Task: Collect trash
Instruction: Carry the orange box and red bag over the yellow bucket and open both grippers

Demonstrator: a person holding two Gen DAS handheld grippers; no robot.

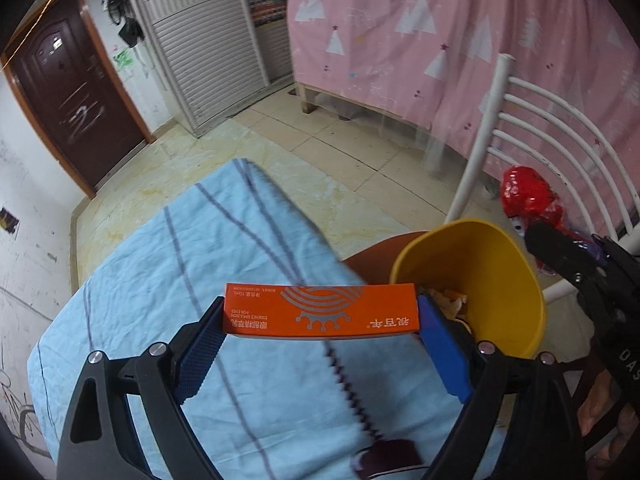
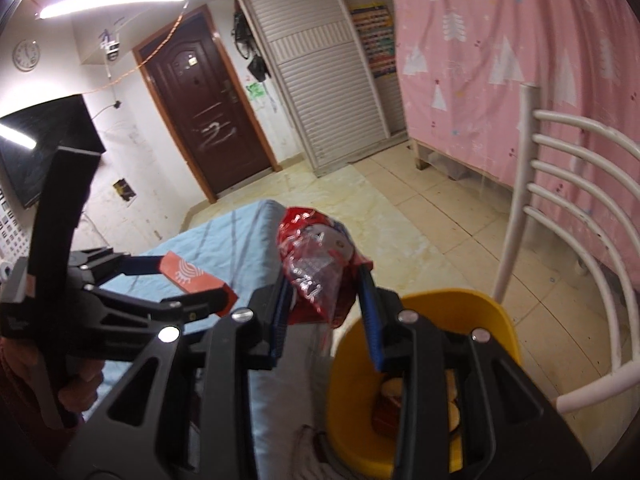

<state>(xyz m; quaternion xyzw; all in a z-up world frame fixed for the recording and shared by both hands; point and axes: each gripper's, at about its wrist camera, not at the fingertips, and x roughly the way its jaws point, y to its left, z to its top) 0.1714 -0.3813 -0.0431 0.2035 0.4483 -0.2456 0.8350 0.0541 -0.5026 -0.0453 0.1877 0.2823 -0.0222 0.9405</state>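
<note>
A blue cloth [image 1: 224, 248] with thin dark stripes covers the table, its near corner hanging just beside the floor's pale tiles [image 1: 360, 148]. Behind it stands a dark brown door [image 2: 208, 112] in an orange-brown frame, its panel marked with white scribbles. Right of the door is a white slatted cabinet [image 2: 320, 80], with dark items hung on the wall between them. A pink curtain [image 1: 460, 40] printed with white trees fills the right side. A white chair [image 2: 560, 208] with curved back rails stands in front of it. A round wall clock [image 2: 26, 55] hangs high at left, above a black screen [image 2: 44, 140], and a long ceiling lamp [image 2: 116, 2] glows overhead.
</note>
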